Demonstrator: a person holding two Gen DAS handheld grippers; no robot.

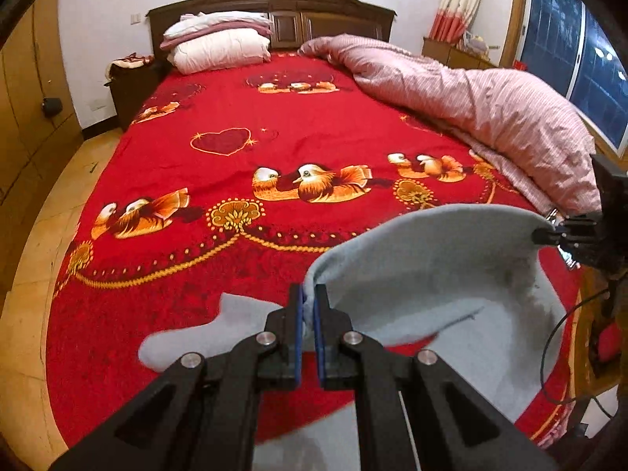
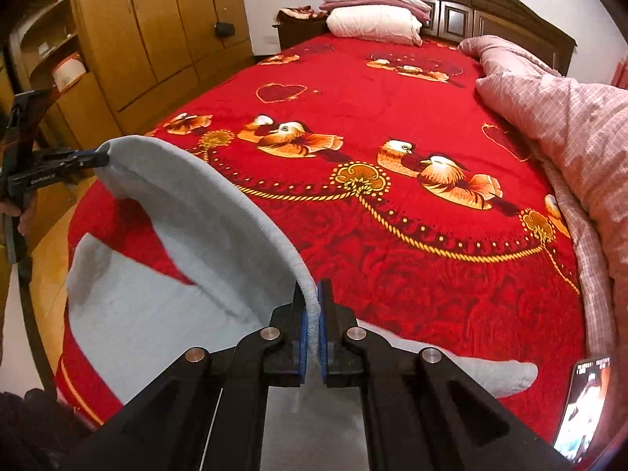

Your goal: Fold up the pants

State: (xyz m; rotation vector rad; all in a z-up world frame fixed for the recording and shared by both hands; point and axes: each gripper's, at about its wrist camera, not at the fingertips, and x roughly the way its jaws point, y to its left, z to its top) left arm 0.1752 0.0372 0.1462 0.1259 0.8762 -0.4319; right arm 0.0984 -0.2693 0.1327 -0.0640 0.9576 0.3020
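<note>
Presently, both grippers are clamped on the light grey pants, which lie at the foot of the bed with one edge lifted clear of the red bedspread. The left gripper has its blue-padded fingers closed on the fabric's raised rim at its left end; the right gripper pinches the same rim at the other end. Between them the lifted edge sags in an arc, while the rest of the garment rests flat on the spread, one leg trailing out toward 8 o'clock in the left wrist view.

Surroundings noted: a bunched pink striped quilt occupies the bed's side from 1 to 3 o'clock, near the pants but not touching them as far as can be seen. Stacked pillows sit against the dark wooden headboard at 12 o'clock, well apart from the work. A wooden wardrobe stands at 10 o'clock in the right wrist view. A lit phone screen lies at the bed's edge at 4 o'clock in that view, just beside the trailing fabric. A cable loops near the right gripper.
</note>
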